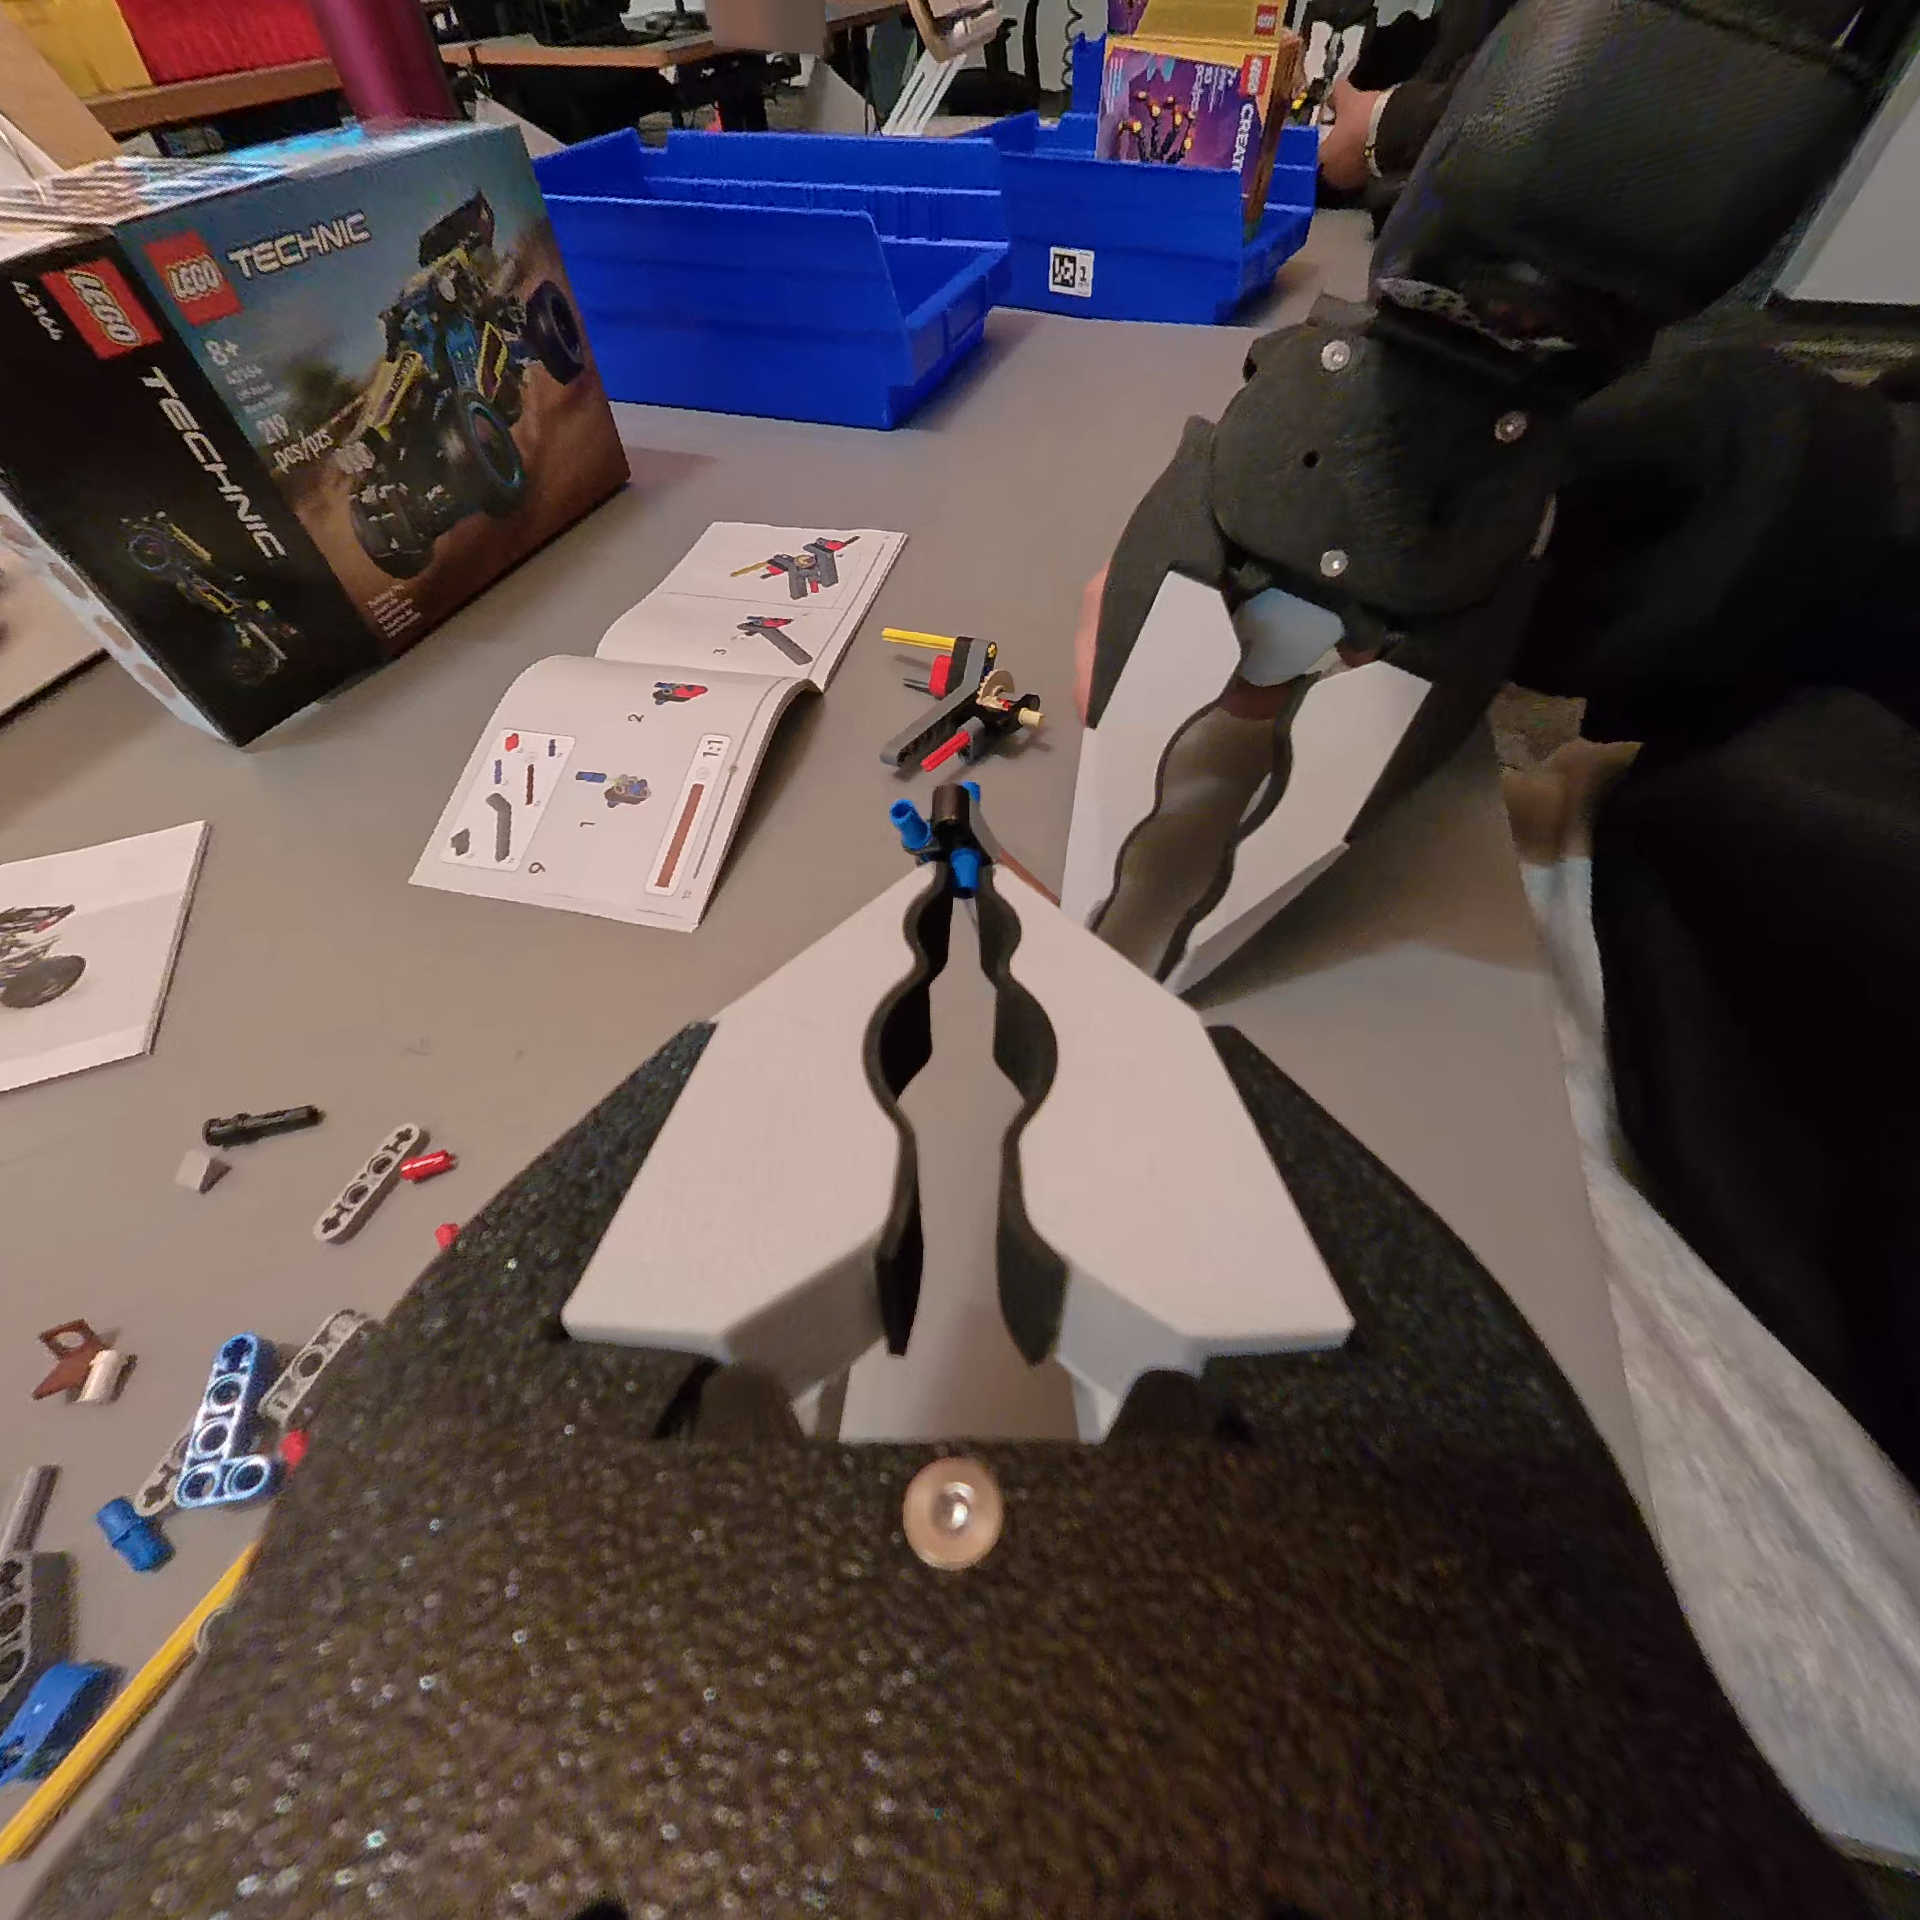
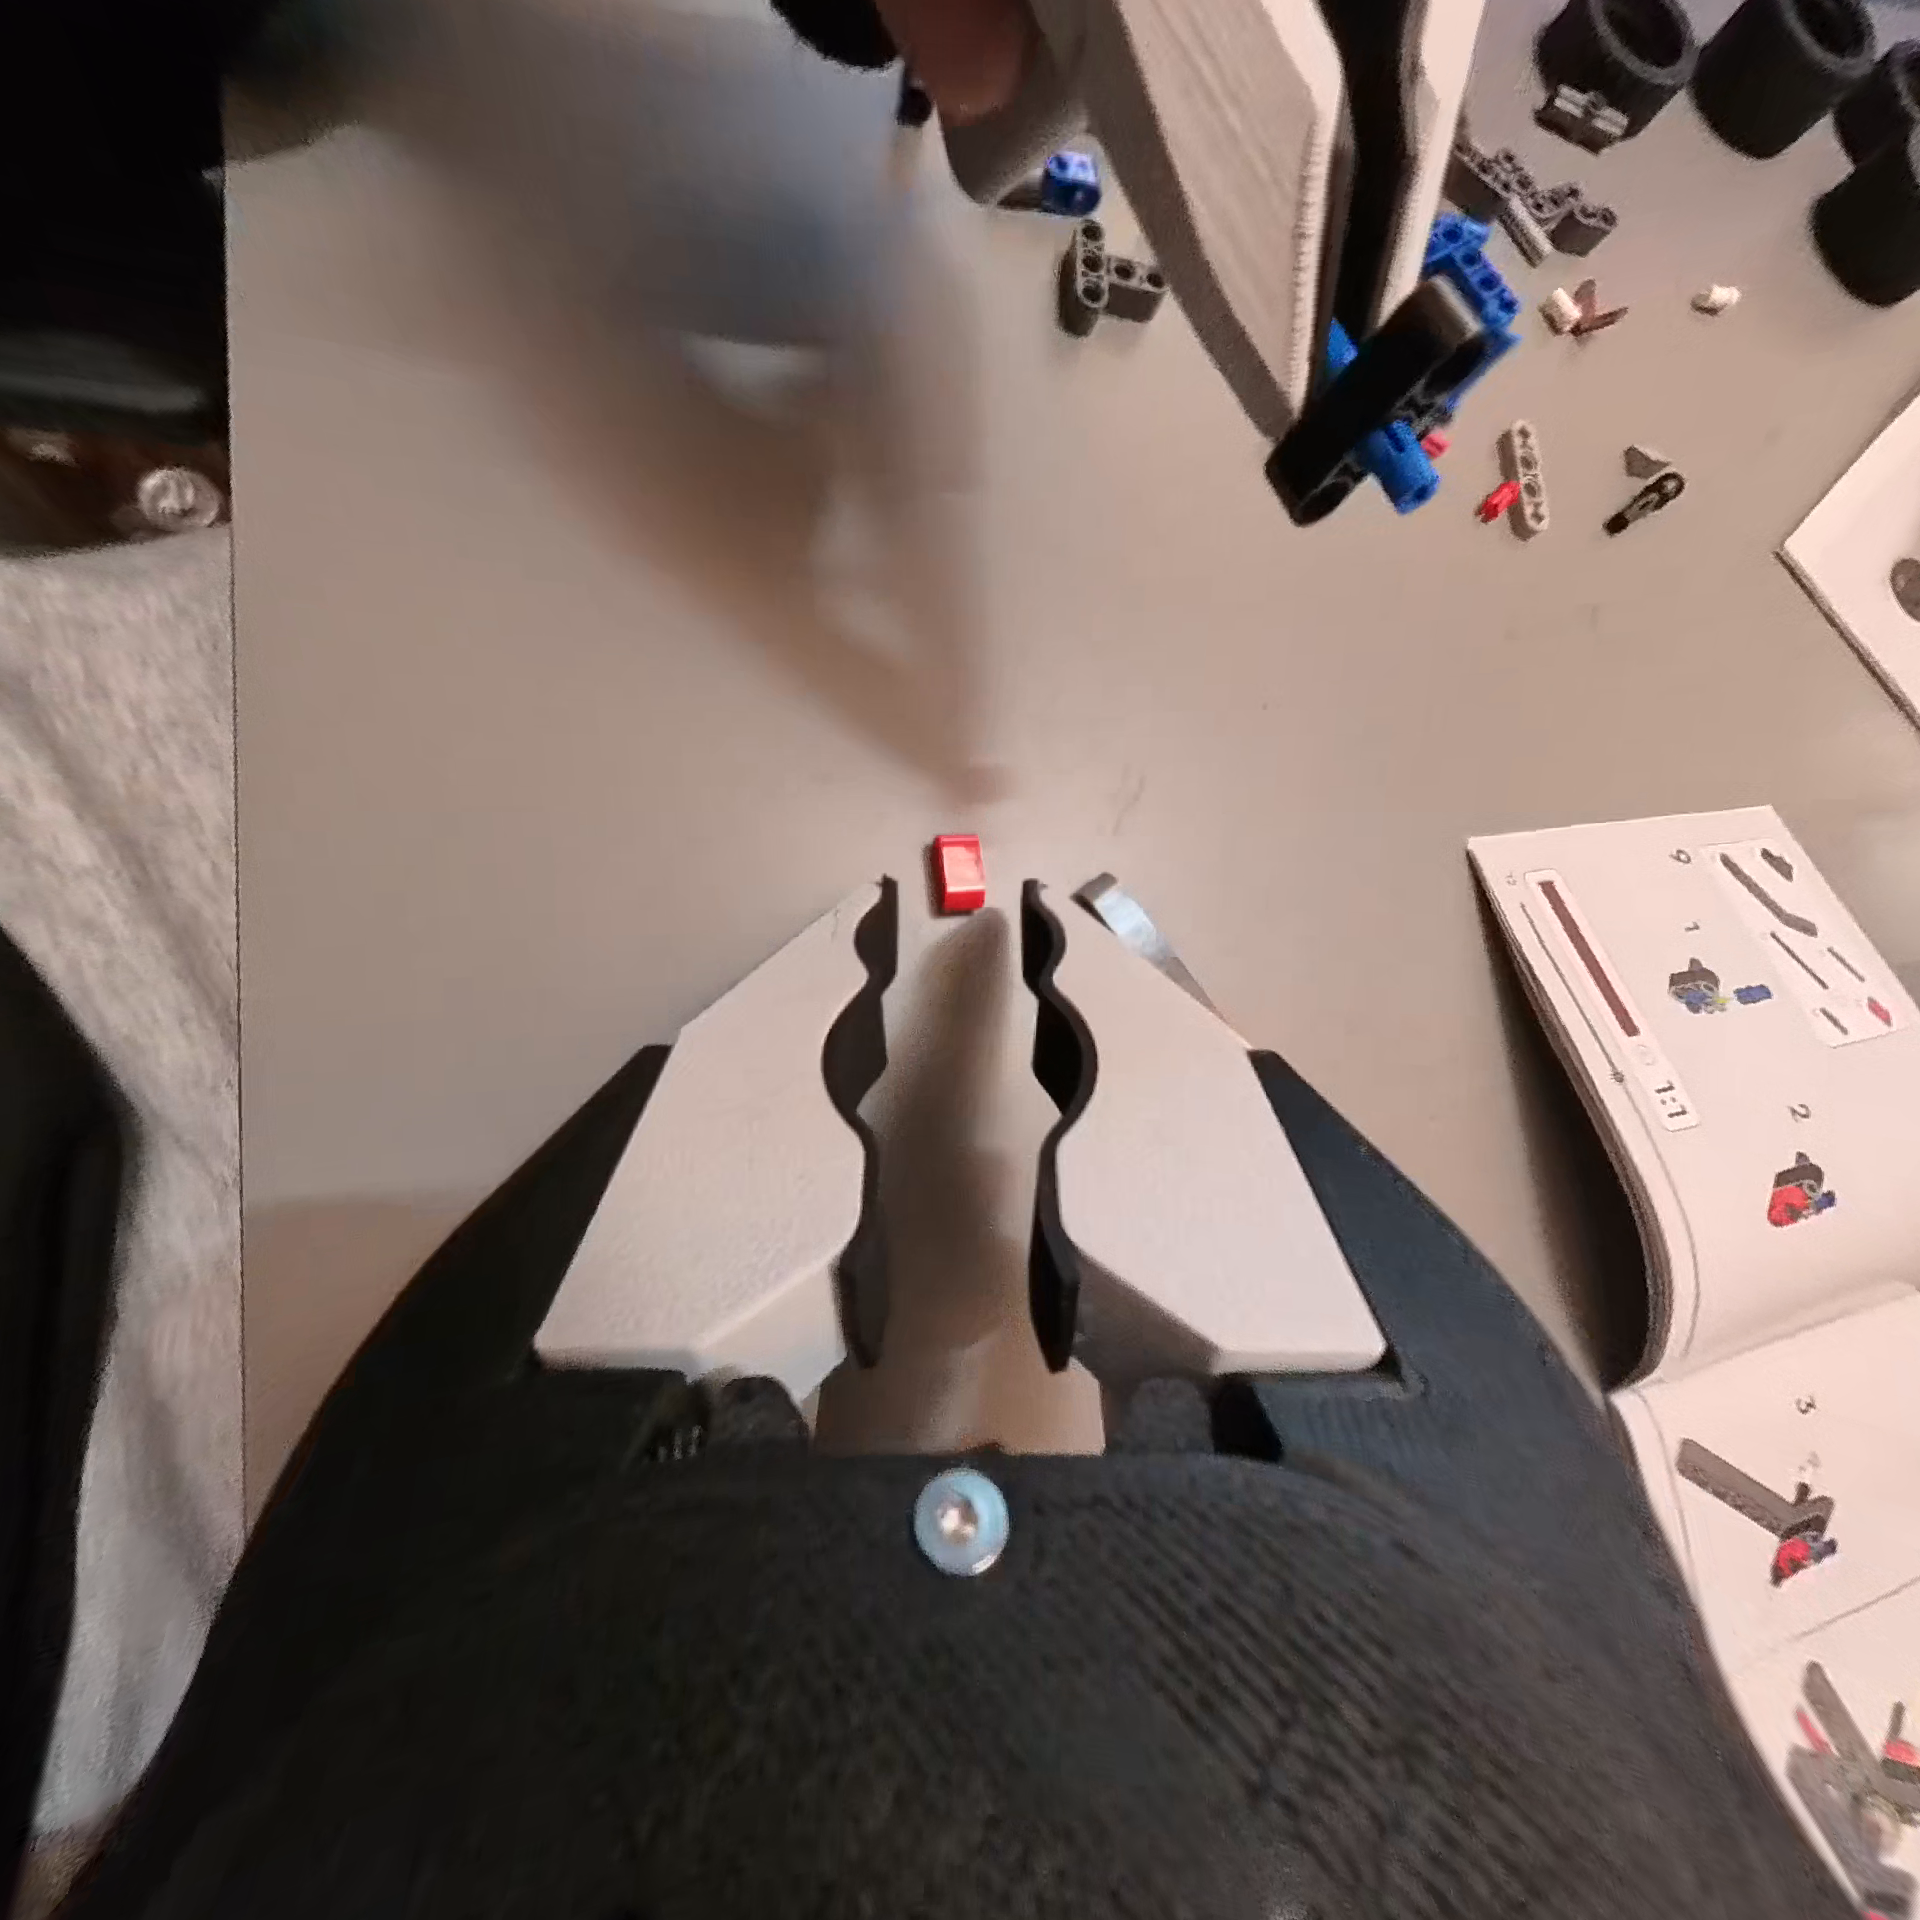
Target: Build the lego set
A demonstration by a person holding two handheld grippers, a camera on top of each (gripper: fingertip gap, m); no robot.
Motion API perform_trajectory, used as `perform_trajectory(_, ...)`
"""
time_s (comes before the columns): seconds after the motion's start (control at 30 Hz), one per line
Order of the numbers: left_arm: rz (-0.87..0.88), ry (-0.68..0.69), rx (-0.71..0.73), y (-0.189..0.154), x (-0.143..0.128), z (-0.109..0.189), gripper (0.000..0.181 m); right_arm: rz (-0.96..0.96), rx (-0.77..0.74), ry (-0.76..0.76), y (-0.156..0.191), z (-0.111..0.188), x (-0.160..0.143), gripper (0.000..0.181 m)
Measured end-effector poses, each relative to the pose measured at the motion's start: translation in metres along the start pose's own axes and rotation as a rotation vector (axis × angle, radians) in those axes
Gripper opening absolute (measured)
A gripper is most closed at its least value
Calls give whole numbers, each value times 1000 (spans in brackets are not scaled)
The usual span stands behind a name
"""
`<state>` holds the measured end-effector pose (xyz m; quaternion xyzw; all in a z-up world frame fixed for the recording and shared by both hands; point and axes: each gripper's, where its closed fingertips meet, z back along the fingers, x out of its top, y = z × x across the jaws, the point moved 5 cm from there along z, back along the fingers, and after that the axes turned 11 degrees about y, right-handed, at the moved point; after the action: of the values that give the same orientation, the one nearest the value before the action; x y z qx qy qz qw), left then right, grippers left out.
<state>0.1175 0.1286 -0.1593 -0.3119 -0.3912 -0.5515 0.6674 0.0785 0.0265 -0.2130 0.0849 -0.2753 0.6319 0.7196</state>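
My left gripper [image 1: 961, 883] is shut on a black beam with blue pins [image 1: 948, 821], held above the grey table. It also shows in the right wrist view [image 2: 1382, 405], at the top, in that gripper's fingers. My right gripper [image 2: 961, 896] is open, tips down close to the table. A small red piece [image 2: 958, 873] lies on the table just at the gap between its tips. In the left wrist view the right gripper [image 1: 1138, 935] stands to the right of my left one and hides the red piece. A small partial assembly [image 1: 961, 696] lies beyond.
An open instruction booklet [image 1: 665, 727] lies mid-table, also in the right wrist view [image 2: 1714, 1039]. The set's box [image 1: 312, 436] stands at the left, blue bins [image 1: 790, 270] behind. Loose pieces [image 1: 364, 1179] lie at the left front, black tyres [image 2: 1766, 73] farther off. The table edge [image 2: 234, 727] is near. Left tips to right tips: about 9 centimeters.
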Motion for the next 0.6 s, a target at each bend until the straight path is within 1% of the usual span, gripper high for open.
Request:
perform_trajectory(0.07,-3,-2,0,0,0,0,2,-36,-15,-5,-3,-2,0,11)
perform_trajectory(0.1,-4,0,-2,-1,0,0,2,-38,-10,-2,-3,-3,0,10)
perform_trajectory(0.23,-12,8,-23,-3,-1,-2,2,-15,23,-13,0,-7,1,9)
perform_trajectory(0.4,3,41,-67,-6,-6,-5,2,24,56,-18,3,-5,2,15)
perform_trajectory(0.5,9,48,-62,-4,-8,-4,2,45,40,-89,2,-1,9,16)
perform_trajectory(0.53,11,50,-59,-3,-9,-4,2,63,14,-101,2,0,11,15)
perform_trajectory(0.6,11,50,-59,-3,-9,-3,2,120,-17,-75,4,-2,10,11)
